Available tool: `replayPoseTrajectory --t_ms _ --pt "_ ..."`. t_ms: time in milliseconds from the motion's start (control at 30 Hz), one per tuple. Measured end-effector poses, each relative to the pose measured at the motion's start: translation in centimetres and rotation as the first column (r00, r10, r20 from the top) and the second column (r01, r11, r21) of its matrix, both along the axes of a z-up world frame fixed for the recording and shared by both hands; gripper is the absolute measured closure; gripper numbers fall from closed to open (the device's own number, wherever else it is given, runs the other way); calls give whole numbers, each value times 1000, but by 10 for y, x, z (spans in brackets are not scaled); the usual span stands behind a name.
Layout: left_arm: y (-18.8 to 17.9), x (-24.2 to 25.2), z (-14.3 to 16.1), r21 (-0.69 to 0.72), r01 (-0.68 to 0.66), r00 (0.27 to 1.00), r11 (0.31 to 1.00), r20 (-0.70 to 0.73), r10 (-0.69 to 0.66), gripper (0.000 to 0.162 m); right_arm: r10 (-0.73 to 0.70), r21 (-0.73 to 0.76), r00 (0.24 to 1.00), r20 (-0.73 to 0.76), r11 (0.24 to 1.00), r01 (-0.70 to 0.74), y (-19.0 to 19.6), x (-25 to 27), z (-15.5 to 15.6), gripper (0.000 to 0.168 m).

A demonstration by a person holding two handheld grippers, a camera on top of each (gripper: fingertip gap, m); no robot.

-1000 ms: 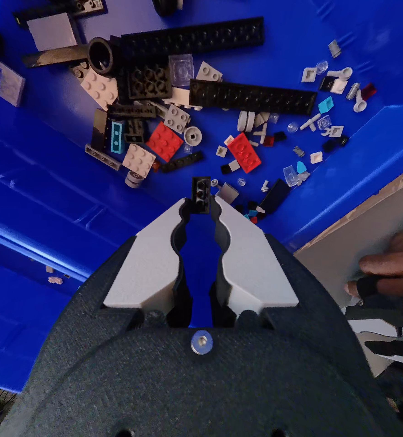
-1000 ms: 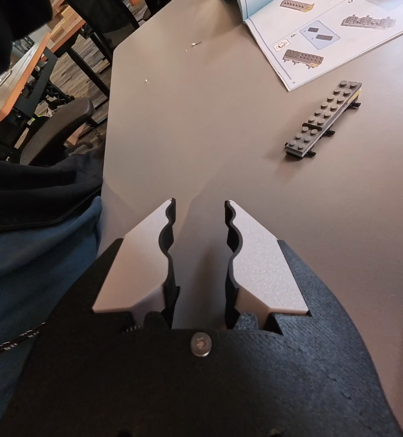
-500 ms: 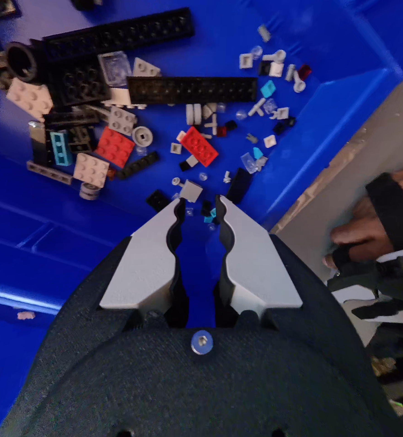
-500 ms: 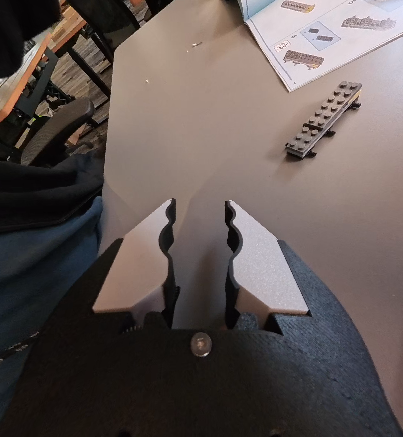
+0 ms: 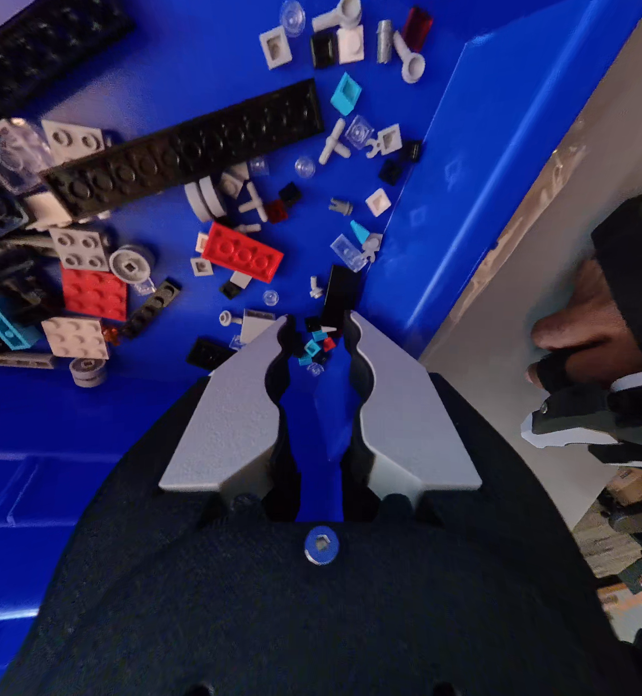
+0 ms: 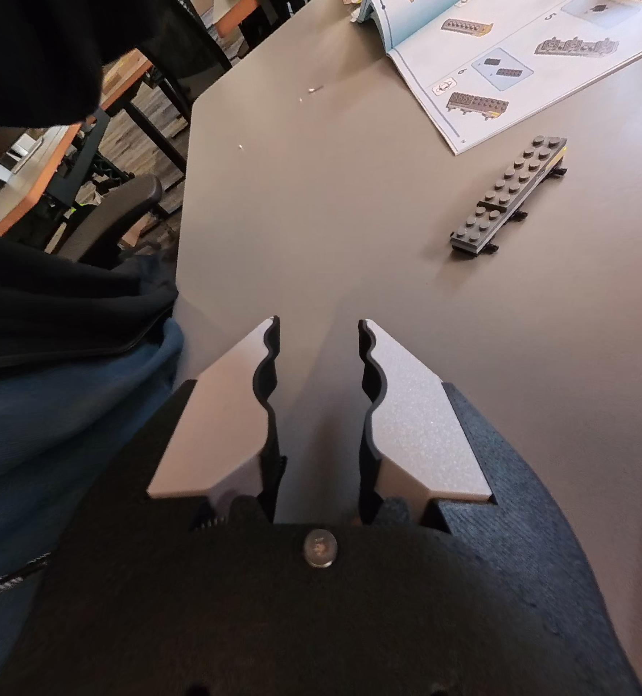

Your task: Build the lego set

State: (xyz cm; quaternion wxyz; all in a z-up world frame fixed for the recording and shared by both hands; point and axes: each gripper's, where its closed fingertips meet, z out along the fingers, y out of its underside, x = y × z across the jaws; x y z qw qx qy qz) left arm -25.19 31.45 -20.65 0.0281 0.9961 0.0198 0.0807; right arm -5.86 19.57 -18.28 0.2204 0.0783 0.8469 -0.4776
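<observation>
Dropped since 1 s ago: small black brick, no longer in left tongs (image 5: 316,324), which now sit lower in blue bin (image 5: 444,158), parted, empty, over tiny teal, red & black bits (image 5: 314,348). Best approach, prob.: isolate one piece, close slowly, w/ neighbours clear. Right view: right tongs (image 6: 318,324) unchanged, released, hovering above tabletop (image 6: 312,226); gray plate assembly (image 6: 509,196) lies well apart, near instruction booklet (image 6: 500,71).
</observation>
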Motion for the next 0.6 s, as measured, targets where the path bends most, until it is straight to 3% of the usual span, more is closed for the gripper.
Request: replayPoseTrajectory --t_ms 167,600 --pt "7 -10 -8 -23 5 999 1000 -42 -6 138 -6 -13 1000 18 1000 7 0 -1 2 126" --pt "25 -57 12 175 -168 971 970 -140 194 137 -22 -36 998 58 999 24 1 -5 6 126"
